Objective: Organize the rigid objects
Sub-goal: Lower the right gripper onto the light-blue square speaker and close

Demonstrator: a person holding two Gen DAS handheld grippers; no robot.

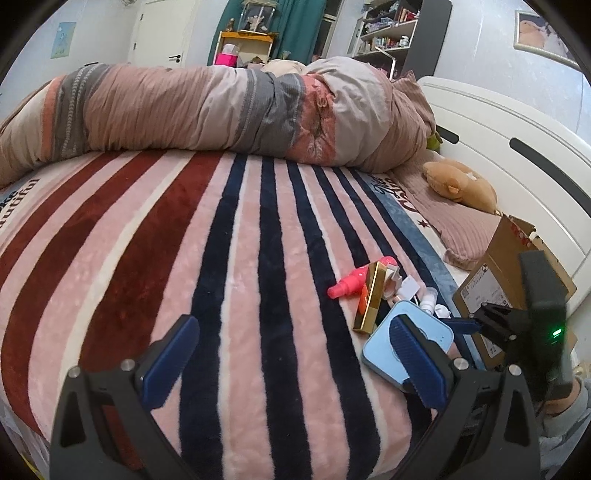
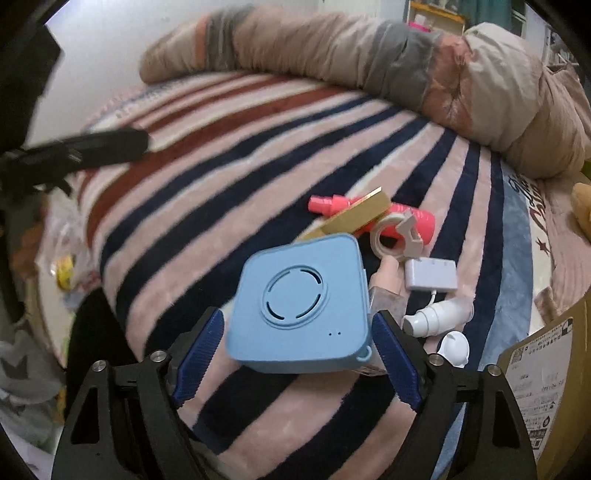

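Blue box [image 2: 301, 302] between open right tongs [image 2: 297, 356], untouched, on striped blanket [image 2: 221, 177]

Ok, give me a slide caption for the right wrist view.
Right gripper open around a blue square device on the striped blanket, beside a clutter of small items.

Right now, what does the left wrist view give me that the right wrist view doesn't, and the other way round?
Left wrist only: the brown plush toy, white headboard, bookshelf, and the right gripper seen from outside.
Right wrist only: the white adapter, white pump bottle, and the blue box's round vent.
Both: blue box, gold box, pink bottle, tape dispenser, cardboard box, striped blanket.
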